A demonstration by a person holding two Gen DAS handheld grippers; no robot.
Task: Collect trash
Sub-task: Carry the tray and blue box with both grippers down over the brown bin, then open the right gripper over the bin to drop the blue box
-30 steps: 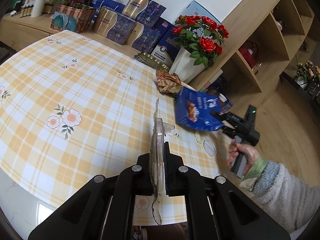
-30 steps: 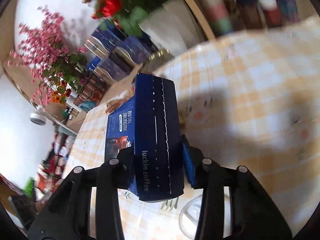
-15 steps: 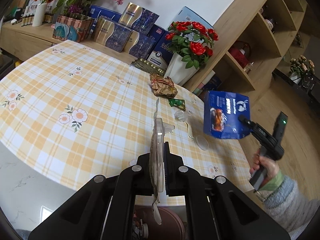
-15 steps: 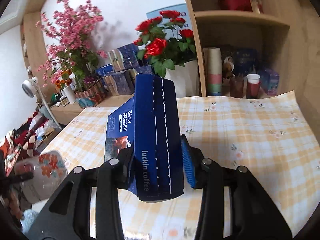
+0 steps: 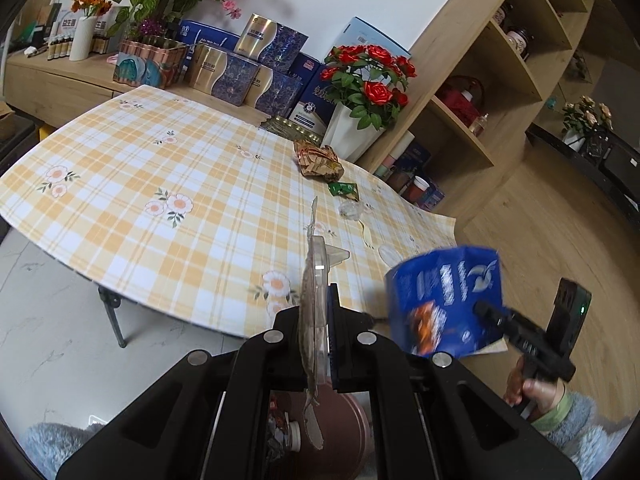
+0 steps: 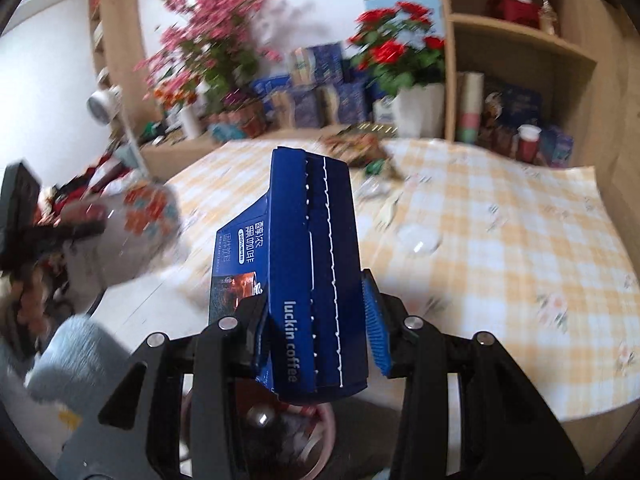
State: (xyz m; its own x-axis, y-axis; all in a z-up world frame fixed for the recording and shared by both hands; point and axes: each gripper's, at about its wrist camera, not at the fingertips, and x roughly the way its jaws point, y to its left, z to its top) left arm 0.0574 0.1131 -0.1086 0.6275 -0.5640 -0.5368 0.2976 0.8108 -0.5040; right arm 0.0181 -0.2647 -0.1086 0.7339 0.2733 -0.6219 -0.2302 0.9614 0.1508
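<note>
**Both grippers clamped, held out over the table's near edge**

The left gripper [image 5: 320, 320] points forward and downward, its jaws pressed together on a thin clear plastic lid [image 5: 314, 280] that stands edge-on between the pads. To its right and slightly ahead, the right gripper [image 6: 316, 320] is carried by the person's right hand [image 5: 528, 390], wrapped around the handle, a grey fleecy sleeve [image 5: 580, 428] with a green cuff behind it. Its jaws stand partly apart, pressing both sides of a blue coffee box [image 6: 312, 272] that rises upright between the fingers.
</note>
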